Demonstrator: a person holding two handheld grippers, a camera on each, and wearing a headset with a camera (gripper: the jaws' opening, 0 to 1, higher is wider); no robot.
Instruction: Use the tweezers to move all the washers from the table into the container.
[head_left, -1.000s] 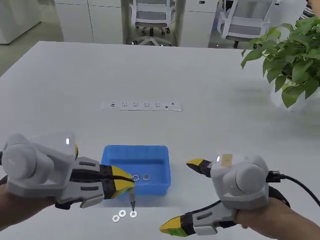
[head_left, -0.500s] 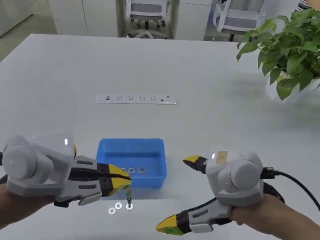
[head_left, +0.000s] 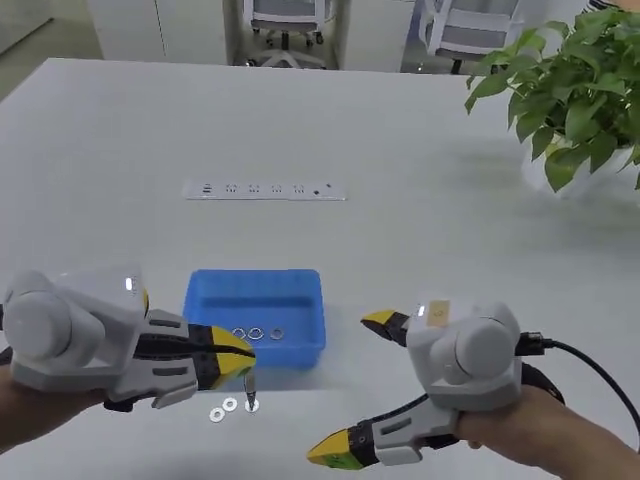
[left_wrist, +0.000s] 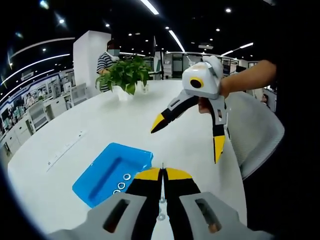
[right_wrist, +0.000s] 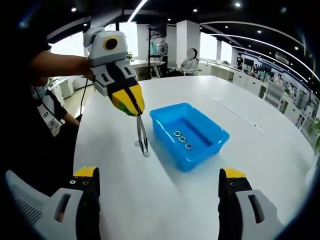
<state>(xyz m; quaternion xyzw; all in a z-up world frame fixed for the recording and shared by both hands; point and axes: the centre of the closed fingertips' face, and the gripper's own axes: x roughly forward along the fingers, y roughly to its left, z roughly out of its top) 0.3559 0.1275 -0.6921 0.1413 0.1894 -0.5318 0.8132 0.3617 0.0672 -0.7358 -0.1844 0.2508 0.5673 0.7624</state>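
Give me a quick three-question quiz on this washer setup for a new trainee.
1. True or false: the right tongs stand open.
2. How many washers lie in the bin? A: two. B: three. C: five.
3. Fill in: the left tongs grip the ____.

Key: 1 true. 2 B. 3 tweezers.
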